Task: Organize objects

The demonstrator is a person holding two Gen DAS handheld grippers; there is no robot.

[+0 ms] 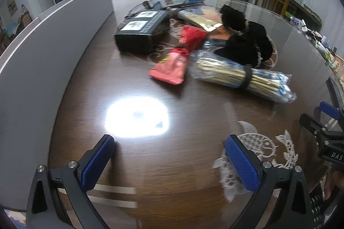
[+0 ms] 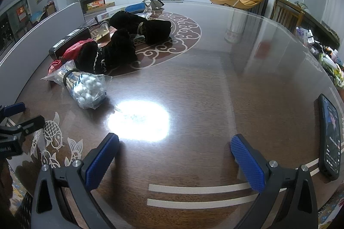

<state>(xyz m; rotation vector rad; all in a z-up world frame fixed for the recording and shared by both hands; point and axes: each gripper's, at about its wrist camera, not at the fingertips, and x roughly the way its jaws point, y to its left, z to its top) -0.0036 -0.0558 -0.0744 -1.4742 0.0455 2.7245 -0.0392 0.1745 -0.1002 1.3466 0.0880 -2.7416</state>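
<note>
A heap of objects lies mid-table. A bag of cotton swabs [image 1: 243, 76] is nearest, also in the right wrist view [image 2: 86, 87]. Beside it lie a pink packet [image 1: 169, 67], a red packet [image 1: 191, 36], black fuzzy slippers [image 1: 247, 39] [image 2: 116, 50], a black box [image 1: 139, 31] and a gold packet [image 1: 200, 20]. My left gripper [image 1: 169, 140] is open and empty above the bare wood, short of the heap. My right gripper [image 2: 175, 140] is open and empty, right of the heap.
The round dark wooden table [image 2: 204, 82] has a glossy top with a bright lamp glare. A grey partition [image 1: 43, 52] runs along the left. A phone [image 2: 330, 138] lies at the right edge. A blue-white box [image 1: 182, 0] lies behind the heap.
</note>
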